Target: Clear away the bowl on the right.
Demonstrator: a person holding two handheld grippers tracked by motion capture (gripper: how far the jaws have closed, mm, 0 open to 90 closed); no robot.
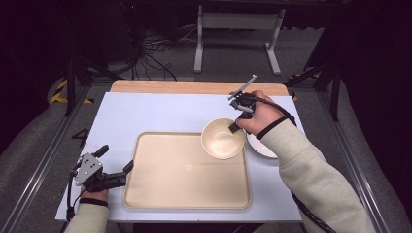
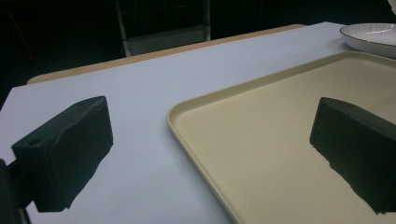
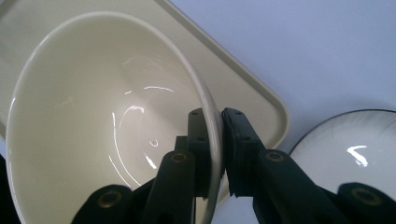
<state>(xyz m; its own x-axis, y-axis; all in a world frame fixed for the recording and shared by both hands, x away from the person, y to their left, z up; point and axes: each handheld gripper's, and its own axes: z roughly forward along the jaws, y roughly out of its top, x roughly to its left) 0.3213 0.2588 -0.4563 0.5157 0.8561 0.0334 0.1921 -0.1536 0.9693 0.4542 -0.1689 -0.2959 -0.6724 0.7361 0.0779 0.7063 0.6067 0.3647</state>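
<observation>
A cream bowl (image 1: 222,139) hangs over the far right corner of the beige tray (image 1: 184,194), held by its right rim. My right gripper (image 1: 235,127) is shut on that rim, one jaw inside the bowl and one outside; in the right gripper view the bowl (image 3: 107,121) is tilted with the rim pinched in my right gripper (image 3: 217,140). My left gripper (image 1: 115,164) rests at the tray's left edge, open with nothing between its jaws. In the left gripper view my left gripper (image 2: 210,154) straddles the corner of the tray (image 2: 280,140).
A white plate with a dark rim (image 1: 262,145) lies on the table just right of the tray, partly under my right hand; the plate (image 3: 355,154) shows below the bowl, and the plate (image 2: 371,37) beyond the tray. The white table top (image 1: 155,111) has a wooden far edge.
</observation>
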